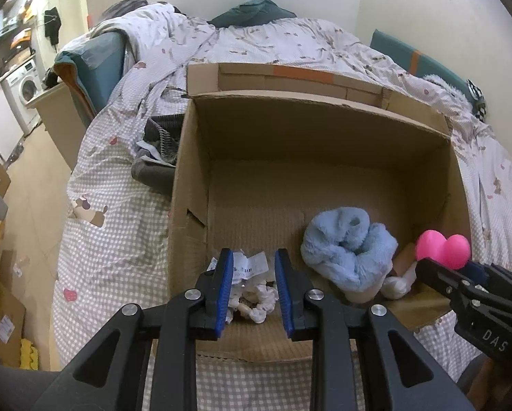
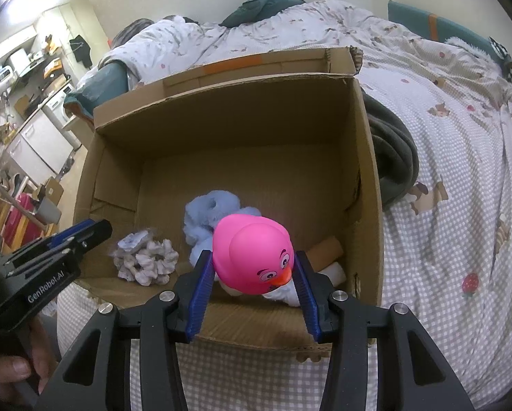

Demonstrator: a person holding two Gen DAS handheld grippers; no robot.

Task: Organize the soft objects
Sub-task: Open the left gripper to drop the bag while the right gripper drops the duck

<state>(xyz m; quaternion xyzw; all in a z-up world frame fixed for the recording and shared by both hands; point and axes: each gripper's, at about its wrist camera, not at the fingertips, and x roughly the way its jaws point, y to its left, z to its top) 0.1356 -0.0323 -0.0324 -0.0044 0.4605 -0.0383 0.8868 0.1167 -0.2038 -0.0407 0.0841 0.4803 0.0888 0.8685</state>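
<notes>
An open cardboard box (image 1: 194, 157) (image 2: 369, 178) stands on the bed. Inside lie a fluffy light-blue item (image 1: 345, 250) (image 2: 208, 215), a white scrunchie (image 1: 256, 294) (image 2: 146, 260), a white soft item (image 2: 287, 294) and a cardboard tube (image 2: 326, 246). My right gripper (image 2: 254, 267) is shut on a pink rubber duck (image 2: 256, 253) (image 1: 442, 245) and holds it above the box's near right corner. My left gripper (image 1: 252, 267) is open and empty, just above the scrunchie at the box's near edge; it also shows in the right wrist view (image 2: 84, 236).
The bed has a checked quilt (image 1: 119, 239) (image 2: 461, 239). Dark clothing lies left of the box (image 1: 160, 150) and a dark blanket lies right of it (image 2: 393, 157). Floor, cardboard and a washing machine (image 1: 26, 85) are at the left.
</notes>
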